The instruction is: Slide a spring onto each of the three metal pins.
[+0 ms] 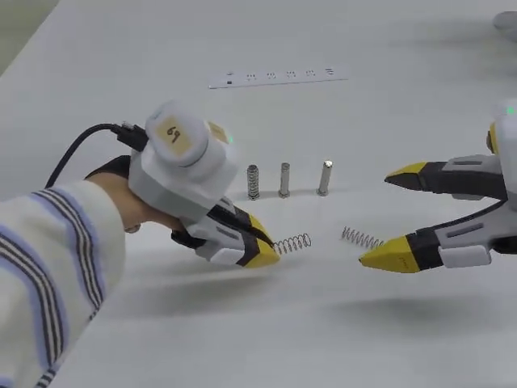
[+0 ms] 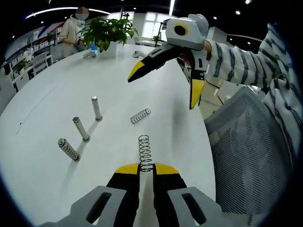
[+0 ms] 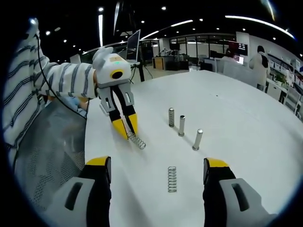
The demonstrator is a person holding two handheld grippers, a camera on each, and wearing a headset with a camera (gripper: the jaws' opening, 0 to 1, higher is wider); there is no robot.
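Firstly, my left gripper [image 1: 265, 249] was shut on one end of a spring [image 1: 292, 242] lying on the table [image 1: 323, 347]. My right gripper [image 1: 376, 218] stood wide open and empty around the second spring [image 1: 361, 238]. Farther off, the left pin [image 1: 254, 182] was loaded. The middle pin [image 1: 284, 179] would next demand lifted, axis-aligned threading.

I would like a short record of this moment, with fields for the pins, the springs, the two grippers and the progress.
pins: three upright in a row on the table
first pin: carries a spring
middle pin: bare
third pin: bare
left gripper: shut on one end of the held spring
right gripper: open, gripping nothing
loose spring: lying on the table in front of the right gripper
progress: one pin of three done
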